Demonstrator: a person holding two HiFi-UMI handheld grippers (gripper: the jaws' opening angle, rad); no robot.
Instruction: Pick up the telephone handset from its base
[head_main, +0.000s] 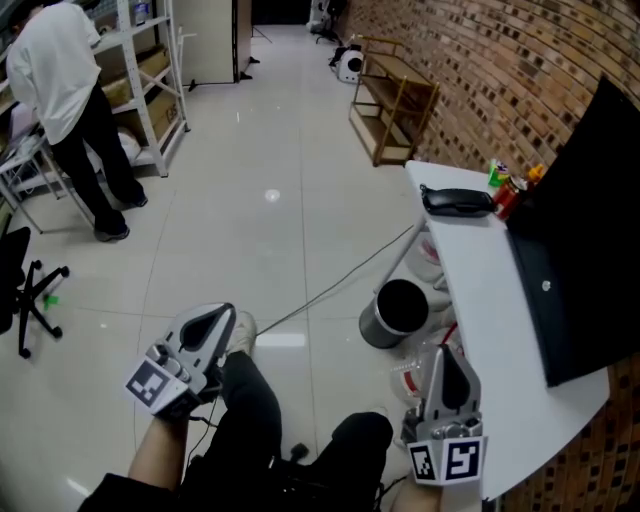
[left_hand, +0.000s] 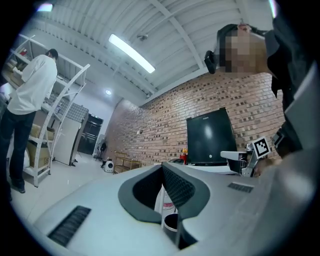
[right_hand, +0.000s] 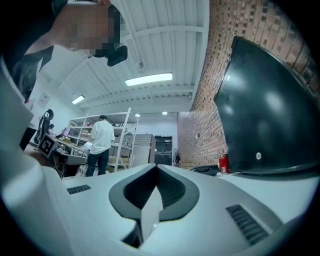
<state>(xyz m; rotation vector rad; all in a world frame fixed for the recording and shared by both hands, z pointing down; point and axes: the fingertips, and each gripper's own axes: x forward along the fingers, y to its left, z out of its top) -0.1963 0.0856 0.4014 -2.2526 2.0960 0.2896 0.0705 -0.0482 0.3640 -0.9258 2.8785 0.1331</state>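
Note:
The black telephone (head_main: 457, 202), handset lying on its base, sits at the far end of the white table (head_main: 490, 300); in the right gripper view it is a low dark shape (right_hand: 205, 169) far ahead. Both grippers are held near my lap, well short of it. My left gripper (head_main: 222, 316) is over the floor at the left, jaws shut with nothing between them (left_hand: 164, 186). My right gripper (head_main: 441, 356) hovers by the table's near edge, pads together and empty (right_hand: 155, 192).
A large black monitor (head_main: 580, 250) leans along the table's right side. Cans and bottles (head_main: 512, 188) stand just past the telephone. A black bin (head_main: 398, 310) sits under the table's left edge. A person (head_main: 65, 90) works at shelves far left. A wooden rack (head_main: 395, 105) lines the brick wall.

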